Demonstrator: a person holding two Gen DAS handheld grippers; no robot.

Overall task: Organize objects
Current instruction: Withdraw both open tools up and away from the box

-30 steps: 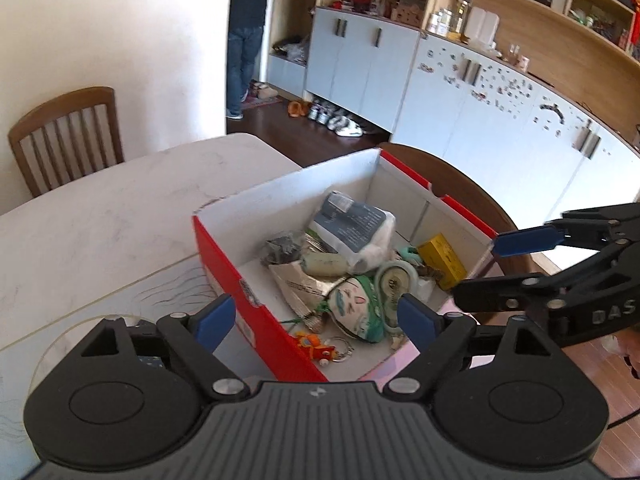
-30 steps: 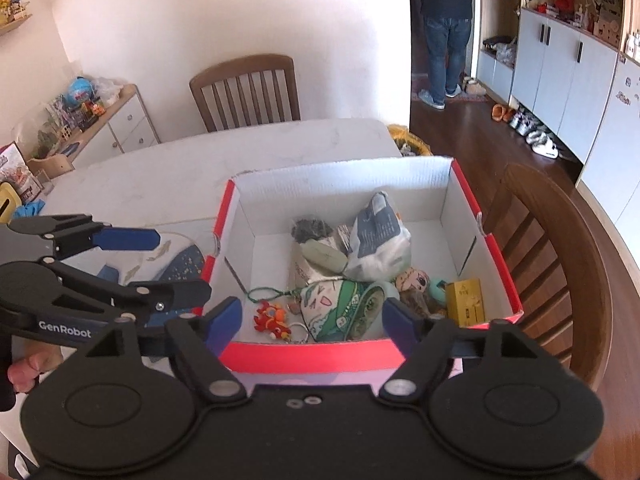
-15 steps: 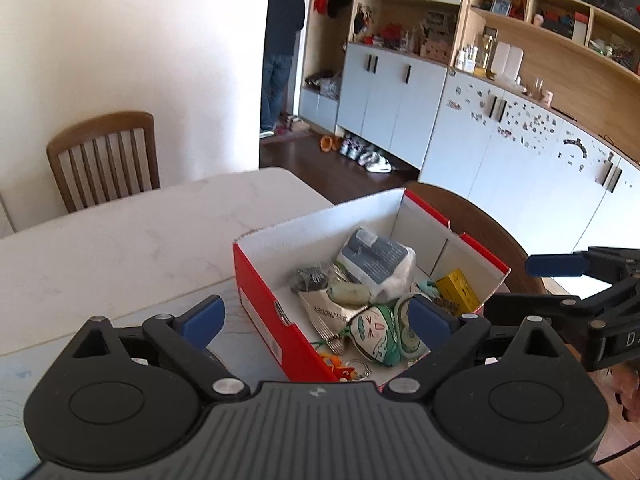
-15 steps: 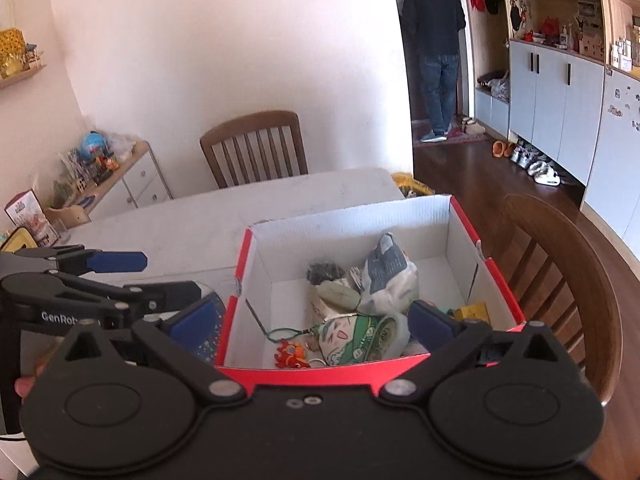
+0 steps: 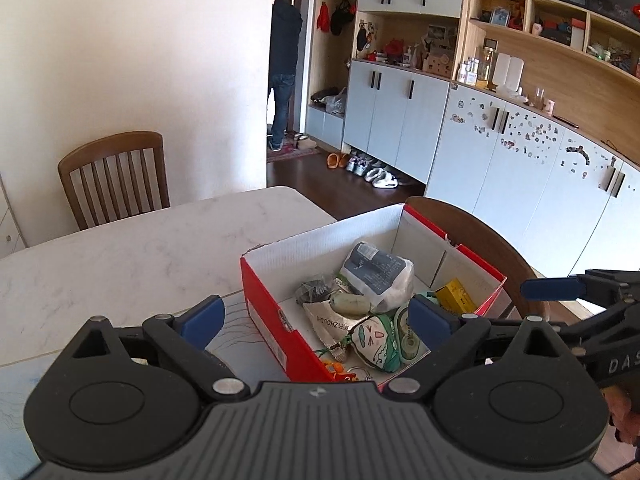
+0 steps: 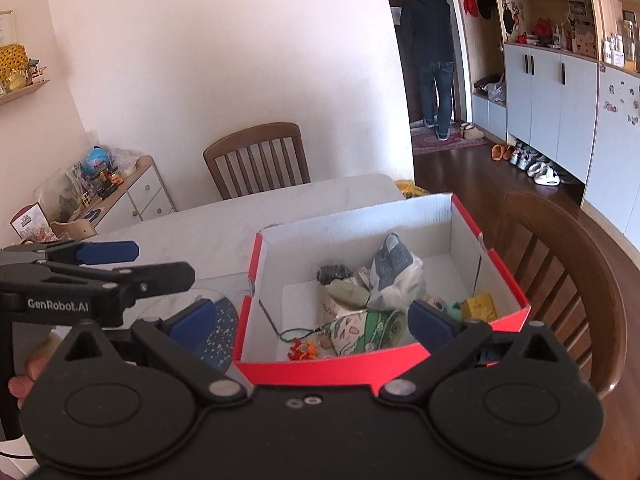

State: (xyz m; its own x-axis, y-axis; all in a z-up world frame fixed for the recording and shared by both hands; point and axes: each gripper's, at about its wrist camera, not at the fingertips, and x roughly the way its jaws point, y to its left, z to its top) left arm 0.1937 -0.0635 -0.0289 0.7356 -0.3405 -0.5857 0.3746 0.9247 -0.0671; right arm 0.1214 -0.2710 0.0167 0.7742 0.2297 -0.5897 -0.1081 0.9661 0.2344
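A red cardboard box (image 5: 266,308) (image 6: 468,220) with a white inside stands on the marble table. In it lie a grey-white packet (image 5: 378,274) (image 6: 394,268), a green-and-white pouch (image 5: 376,338) (image 6: 360,330), a yellow box (image 5: 456,294) (image 6: 480,306), an orange charm (image 6: 302,350) and other small items. My left gripper (image 5: 316,318) is open and empty, above the box's near left side. My right gripper (image 6: 312,320) is open and empty, above the box's near edge. Each gripper shows from the side in the other's view (image 5: 560,300) (image 6: 132,264).
The marble table (image 5: 120,248) stretches left of the box. A blue speckled item (image 6: 218,334) lies left of the box. Wooden chairs stand at the far side (image 5: 114,176) and right behind the box (image 6: 560,280). A person (image 6: 434,52) stands in the doorway. Cabinets line the right wall.
Both grippers have risen and pulled back from the box, so more of the room shows. Both stay open and empty. The box's contents have not moved.
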